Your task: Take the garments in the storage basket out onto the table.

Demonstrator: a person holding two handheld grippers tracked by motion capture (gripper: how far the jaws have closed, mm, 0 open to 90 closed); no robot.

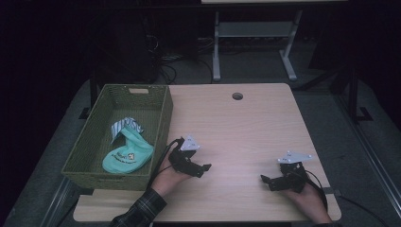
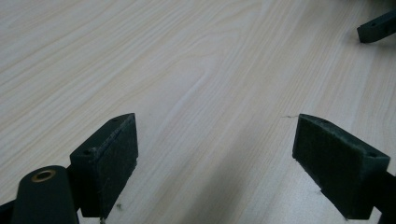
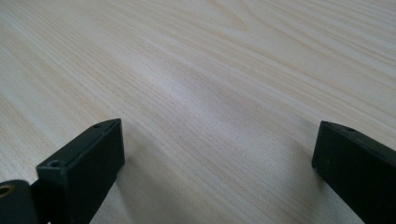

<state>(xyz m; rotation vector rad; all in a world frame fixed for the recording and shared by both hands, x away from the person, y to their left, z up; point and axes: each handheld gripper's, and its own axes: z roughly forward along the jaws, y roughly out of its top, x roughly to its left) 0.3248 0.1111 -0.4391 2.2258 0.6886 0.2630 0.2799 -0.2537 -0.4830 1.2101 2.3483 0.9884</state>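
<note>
Both claws sit low at the near edge of the wooden surface [image 1: 246, 123], released, jaws spread wide with nothing between them. Left claw [image 1: 204, 169] at about 7 o'clock, tips aimed toward 3; right claw [image 1: 265, 181] at 5 o'clock, tips toward 9. Sleeve's cut off at the frame bottom. Green basket [image 1: 163, 137] at 9 o'clock holds a teal cloth [image 1: 127, 156]; its print's too small to read.
</note>
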